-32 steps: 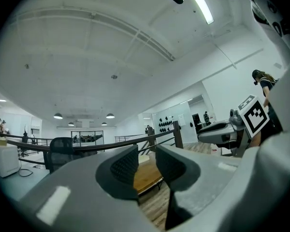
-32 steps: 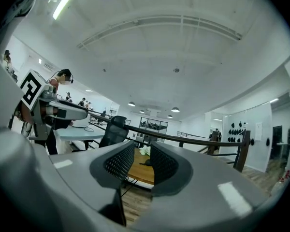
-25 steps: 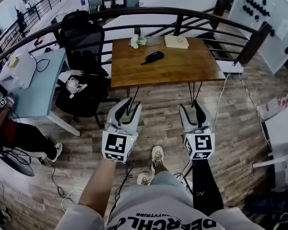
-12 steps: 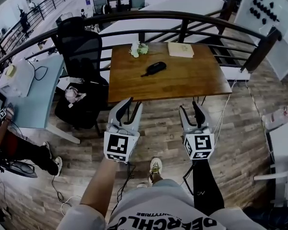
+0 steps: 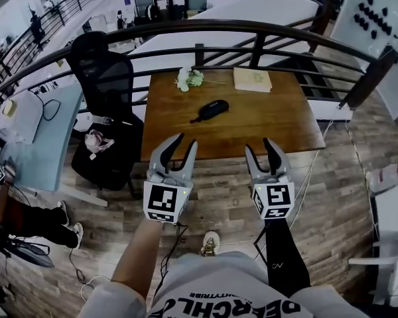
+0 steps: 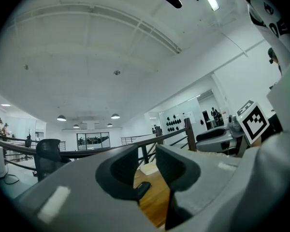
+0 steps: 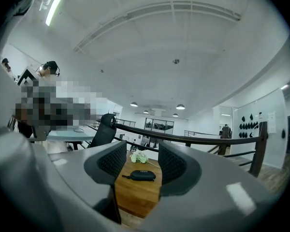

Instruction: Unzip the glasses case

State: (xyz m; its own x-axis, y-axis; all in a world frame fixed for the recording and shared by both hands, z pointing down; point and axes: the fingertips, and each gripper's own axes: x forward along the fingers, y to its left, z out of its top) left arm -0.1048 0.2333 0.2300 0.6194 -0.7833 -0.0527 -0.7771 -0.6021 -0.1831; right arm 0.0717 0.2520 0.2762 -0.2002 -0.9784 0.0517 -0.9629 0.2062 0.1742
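- Here, the black case (image 5: 209,110) lies closed near the middle of the table (image 5: 272,121), between a white posy (image 5: 189,78) and the near edge, with a pad (image 5: 252,79) farther right
- The left gripper (image 5: 186,142) hangs at the table's near edge, its jaws wide apart with nothing between them
- The right gripper (image 5: 259,146) hovers beside it, jaws likewise wide and empty, well apart from the case
- A dark chair (image 5: 106,78) stands left of the table, a railing (image 5: 252,28) behind
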